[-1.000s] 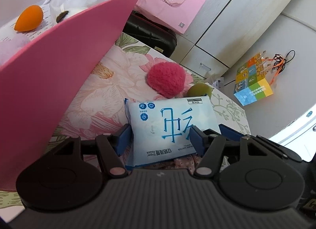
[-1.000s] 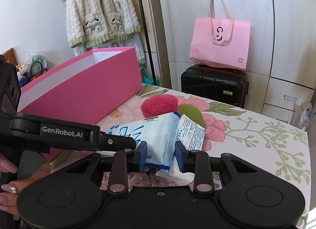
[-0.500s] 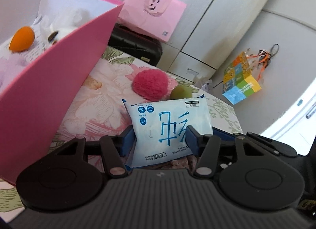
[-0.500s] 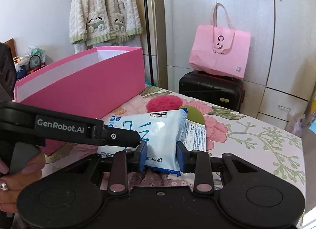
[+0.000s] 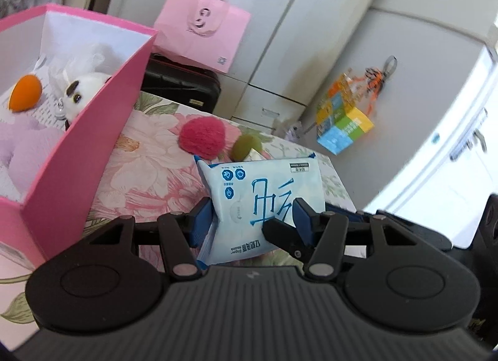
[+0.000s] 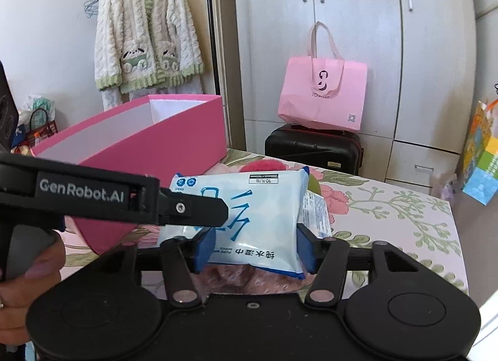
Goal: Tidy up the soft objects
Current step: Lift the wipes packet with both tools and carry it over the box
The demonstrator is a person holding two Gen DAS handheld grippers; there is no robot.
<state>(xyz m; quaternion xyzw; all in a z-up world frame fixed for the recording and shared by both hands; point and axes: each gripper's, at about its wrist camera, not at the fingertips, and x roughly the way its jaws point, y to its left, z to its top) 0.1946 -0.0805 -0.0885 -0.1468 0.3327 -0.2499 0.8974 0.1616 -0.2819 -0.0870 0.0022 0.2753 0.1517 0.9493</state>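
A pale blue wet-wipes pack [image 5: 264, 202] is held above the floral bed cover [image 5: 146, 168]. My left gripper [image 5: 250, 220] is shut on its two sides, and my right gripper [image 6: 252, 247] is shut on the same pack [image 6: 249, 220] from another side. A red fuzzy ball [image 5: 202, 135] and a green sponge [image 5: 246, 146] lie beyond it. The pink box [image 5: 77, 149] at left holds an orange sponge [image 5: 25, 93], a white plush [image 5: 81, 93] and a lilac plush [image 5: 28, 149].
A black suitcase [image 6: 314, 149] with a pink paper bag [image 6: 323, 96] on it stands behind the bed by the white wardrobe. A colourful box [image 5: 344, 125] hangs at right. The bed's edge runs close on the right.
Both grippers have lifted the wipes pack higher above the bed. The views have tilted up, so the pink box's inside and the plush toys show more.
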